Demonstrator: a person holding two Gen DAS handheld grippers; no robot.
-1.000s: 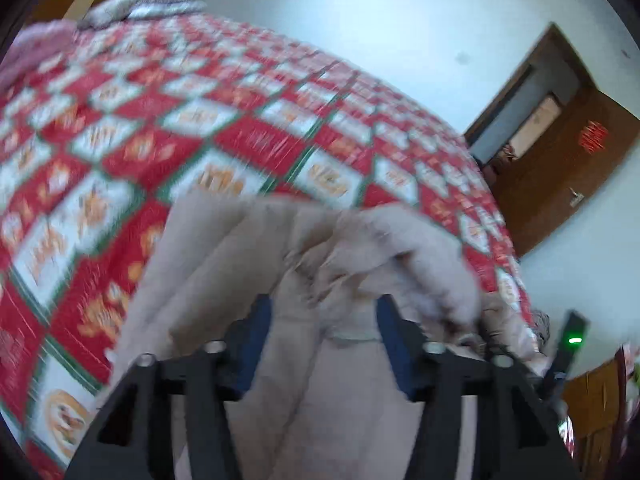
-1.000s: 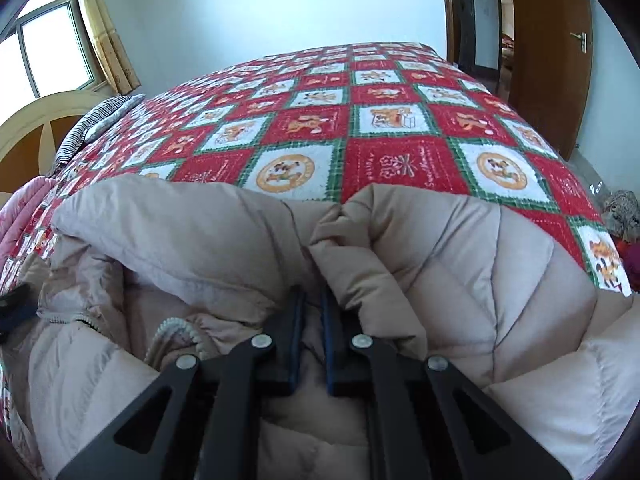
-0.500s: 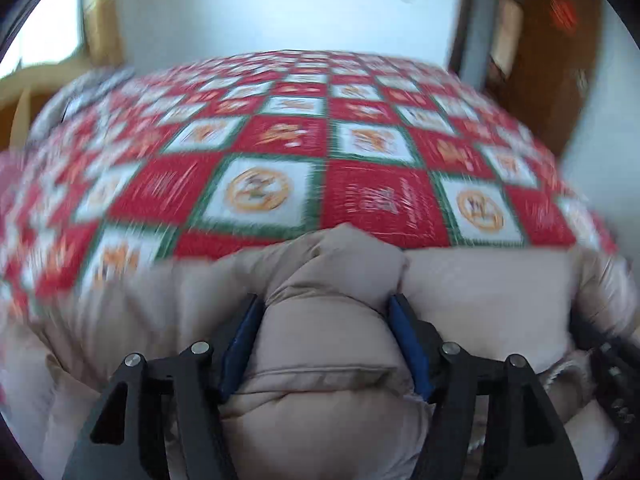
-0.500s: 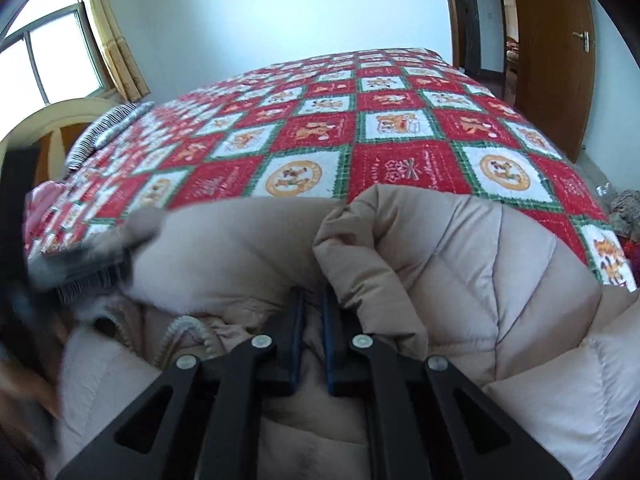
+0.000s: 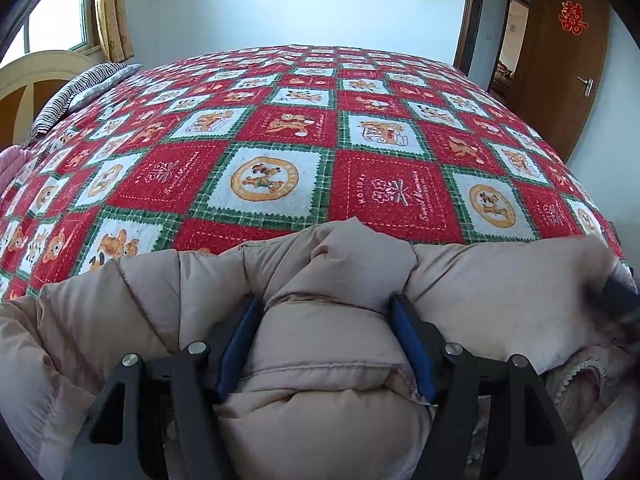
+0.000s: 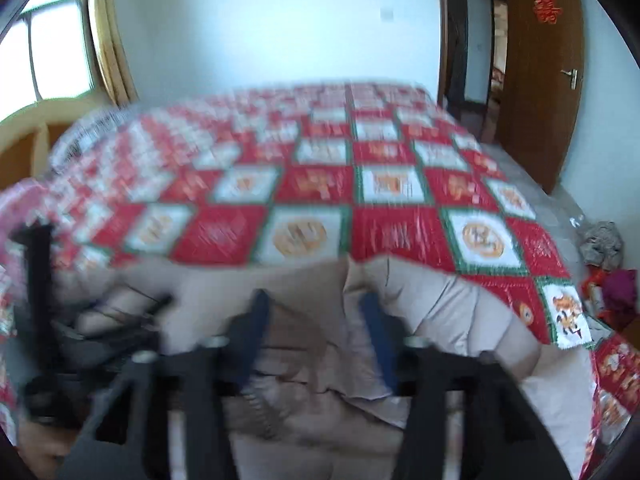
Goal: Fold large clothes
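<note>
While the beige down jacket (image 5: 320,360) lies bunched at the near edge of the bed, both pairs of tongs are low over it. The left tongs (image 5: 326,340) have just been opening; a puffy fold of the jacket fills the gap between the blue pads (image 5: 236,344), and I cannot tell if they press on it. The right tongs (image 6: 316,336) have also just been opening; they now stand apart, with jacket fabric under the gap and not pinched, though this view is blurred. Behind the jacket the red, white and green patchwork quilt (image 5: 380,184) covers the bed. Farther away a striped pillow (image 5: 76,92) lies at the left, near a yellow curtain (image 5: 112,8), and a brown door (image 5: 568,60) stands at the right.
</note>
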